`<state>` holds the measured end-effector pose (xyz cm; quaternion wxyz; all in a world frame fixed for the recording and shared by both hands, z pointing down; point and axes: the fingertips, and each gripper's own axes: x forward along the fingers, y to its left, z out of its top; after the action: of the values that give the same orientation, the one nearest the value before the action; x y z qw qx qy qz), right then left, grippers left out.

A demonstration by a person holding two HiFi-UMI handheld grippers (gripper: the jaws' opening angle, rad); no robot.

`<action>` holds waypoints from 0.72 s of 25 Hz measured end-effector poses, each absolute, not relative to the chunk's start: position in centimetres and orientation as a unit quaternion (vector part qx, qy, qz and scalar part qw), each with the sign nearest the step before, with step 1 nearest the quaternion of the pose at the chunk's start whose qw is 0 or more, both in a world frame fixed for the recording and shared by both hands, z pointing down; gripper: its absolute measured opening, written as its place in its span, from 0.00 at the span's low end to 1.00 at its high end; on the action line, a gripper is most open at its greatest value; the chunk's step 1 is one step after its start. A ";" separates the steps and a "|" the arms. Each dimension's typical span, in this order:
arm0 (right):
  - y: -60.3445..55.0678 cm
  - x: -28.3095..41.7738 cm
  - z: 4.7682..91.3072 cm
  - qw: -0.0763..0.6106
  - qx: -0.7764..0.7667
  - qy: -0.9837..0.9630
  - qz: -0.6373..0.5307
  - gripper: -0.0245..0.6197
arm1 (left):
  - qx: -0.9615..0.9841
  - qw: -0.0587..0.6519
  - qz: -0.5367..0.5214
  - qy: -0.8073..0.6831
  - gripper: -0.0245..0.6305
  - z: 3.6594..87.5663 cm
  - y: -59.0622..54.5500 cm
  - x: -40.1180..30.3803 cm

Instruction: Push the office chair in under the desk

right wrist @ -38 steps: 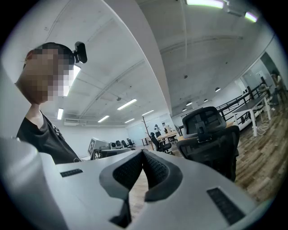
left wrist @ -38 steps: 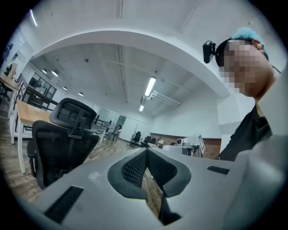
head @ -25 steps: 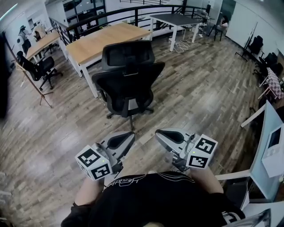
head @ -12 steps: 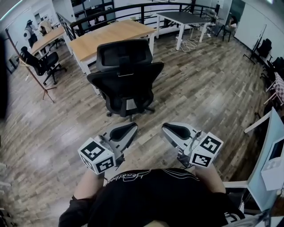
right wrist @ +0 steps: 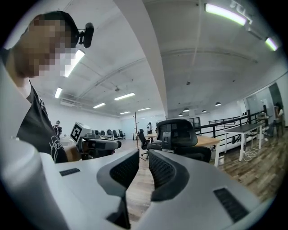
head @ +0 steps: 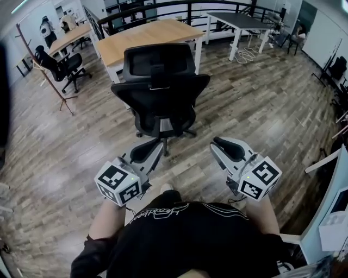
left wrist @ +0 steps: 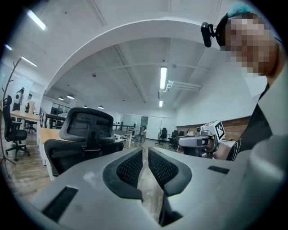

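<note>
Office chair stands at centre frame before the wooden surface. Left gripper fingers are clenched and empty; right gripper fingers have just been opening, also empty.

The plank floor carries the office chair and wooden desk.

A wood-plank floor runs across the whole room. At the far left stands a thin coat stand, with a spare black chair just beside it, drawn up to a long wooden table. A black railing lines the far side. At the far right is a dark-topped table on white legs, with white cables lying on the floor near it.
</note>
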<state>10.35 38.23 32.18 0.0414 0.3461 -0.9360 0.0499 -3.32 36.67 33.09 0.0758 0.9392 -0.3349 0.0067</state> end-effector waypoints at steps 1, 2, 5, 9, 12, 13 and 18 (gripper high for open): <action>37.5 10.4 32.4 0.044 0.348 -0.935 0.050 0.16 | 0.937 0.076 0.009 -0.340 0.08 33.3 36.1 -3.7; 36.7 10.5 32.6 0.047 0.351 -0.934 0.051 0.18 | 0.936 0.075 0.013 -0.343 0.09 33.5 35.4 -4.0; 34.1 10.6 33.2 0.056 0.362 -0.929 0.050 0.21 | 0.933 0.065 0.033 -0.352 0.17 34.2 33.2 -5.2; 30.2 10.6 34.2 0.073 0.381 -0.921 0.046 0.23 | 0.926 0.062 0.047 -0.370 0.24 35.2 29.7 -7.1; 27.1 10.8 35.3 0.123 0.395 -0.910 0.017 0.29 | 0.915 0.041 0.069 -0.395 0.28 35.9 26.3 -9.2; 25.9 11.0 35.7 0.139 0.402 -0.905 0.006 0.32 | 0.910 0.030 0.082 -0.406 0.29 36.2 25.0 -10.0; 19.9 11.6 37.0 0.192 0.432 -0.881 -0.025 0.37 | 0.882 -0.020 0.146 -0.448 0.33 37.9 19.3 -14.1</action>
<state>11.62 19.93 37.01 0.1919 0.4324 -0.8807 -0.0246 -14.09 19.30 37.86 -0.0204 0.8817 -0.4480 0.1464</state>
